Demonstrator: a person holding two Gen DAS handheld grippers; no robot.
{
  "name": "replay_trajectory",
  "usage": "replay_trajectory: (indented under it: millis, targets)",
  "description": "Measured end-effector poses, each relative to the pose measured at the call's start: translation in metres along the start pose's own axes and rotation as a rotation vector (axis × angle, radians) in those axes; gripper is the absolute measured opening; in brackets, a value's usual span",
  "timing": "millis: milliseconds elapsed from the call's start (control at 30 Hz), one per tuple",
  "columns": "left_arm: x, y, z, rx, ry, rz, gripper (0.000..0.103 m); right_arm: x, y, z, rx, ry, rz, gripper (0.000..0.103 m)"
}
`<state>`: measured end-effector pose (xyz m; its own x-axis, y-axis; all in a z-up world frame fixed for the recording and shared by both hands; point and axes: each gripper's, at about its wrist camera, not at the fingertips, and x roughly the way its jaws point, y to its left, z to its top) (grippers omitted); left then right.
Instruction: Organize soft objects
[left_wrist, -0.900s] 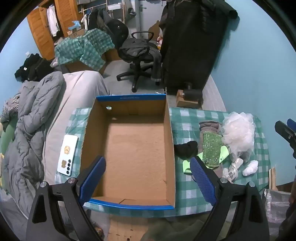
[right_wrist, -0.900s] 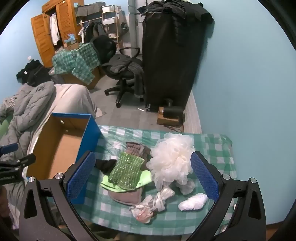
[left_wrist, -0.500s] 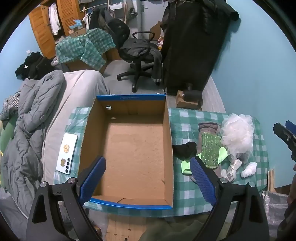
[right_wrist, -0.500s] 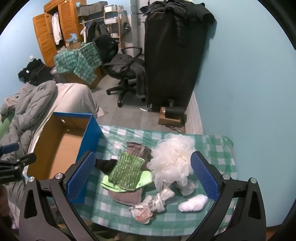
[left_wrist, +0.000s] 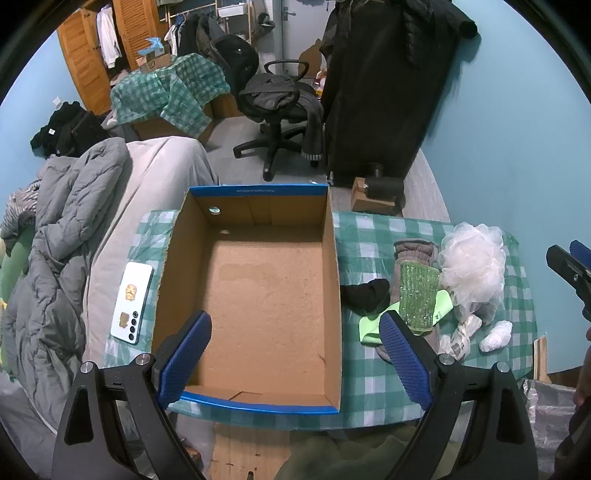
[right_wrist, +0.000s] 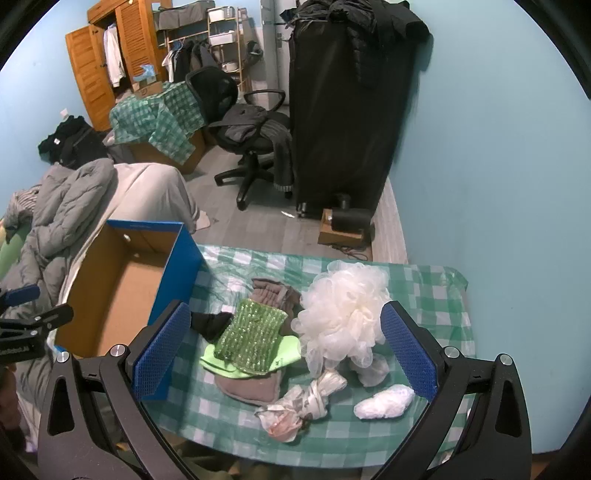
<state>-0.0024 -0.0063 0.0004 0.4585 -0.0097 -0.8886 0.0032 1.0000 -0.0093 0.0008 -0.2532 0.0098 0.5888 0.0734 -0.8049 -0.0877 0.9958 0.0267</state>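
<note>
An empty blue-edged cardboard box (left_wrist: 258, 288) sits on the green checked table (left_wrist: 373, 384); it also shows in the right wrist view (right_wrist: 122, 291). Right of it lies a pile: a white bath pouf (right_wrist: 343, 317), a green sequined pad (right_wrist: 255, 336) on a lime cloth (right_wrist: 288, 354) and a brown sock (right_wrist: 251, 386), a black sock (right_wrist: 210, 323), a knotted plastic bag (right_wrist: 306, 402) and a white wad (right_wrist: 384, 402). My left gripper (left_wrist: 295, 358) is open and empty above the box's near edge. My right gripper (right_wrist: 284, 349) is open and empty above the pile.
A white phone (left_wrist: 133, 302) lies on the table left of the box. A bed with a grey duvet (left_wrist: 62, 236) is at the left. An office chair (left_wrist: 280, 110) and a tall black covered rack (left_wrist: 384, 92) stand beyond the table.
Both grippers have drawn back and risen slightly, so the table looks a little smaller. Nothing on the table has moved.
</note>
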Motion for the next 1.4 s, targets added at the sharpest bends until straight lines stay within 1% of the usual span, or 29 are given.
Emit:
replay_trajectory:
  millis: [333, 700, 1400]
  targets:
    - [-0.004, -0.001, 0.002, 0.005, -0.008, 0.009, 0.093, 0.001, 0.005, -0.008, -0.009, 0.005, 0.01, 0.101]
    - [-0.005, -0.007, 0.007, 0.008, 0.0, 0.005, 0.093, 0.002, 0.004, -0.006, -0.006, 0.008, 0.009, 0.101]
    - [-0.005, -0.013, 0.007, 0.015, 0.001, -0.01, 0.093, 0.003, 0.005, -0.009, -0.006, 0.019, 0.017, 0.101]
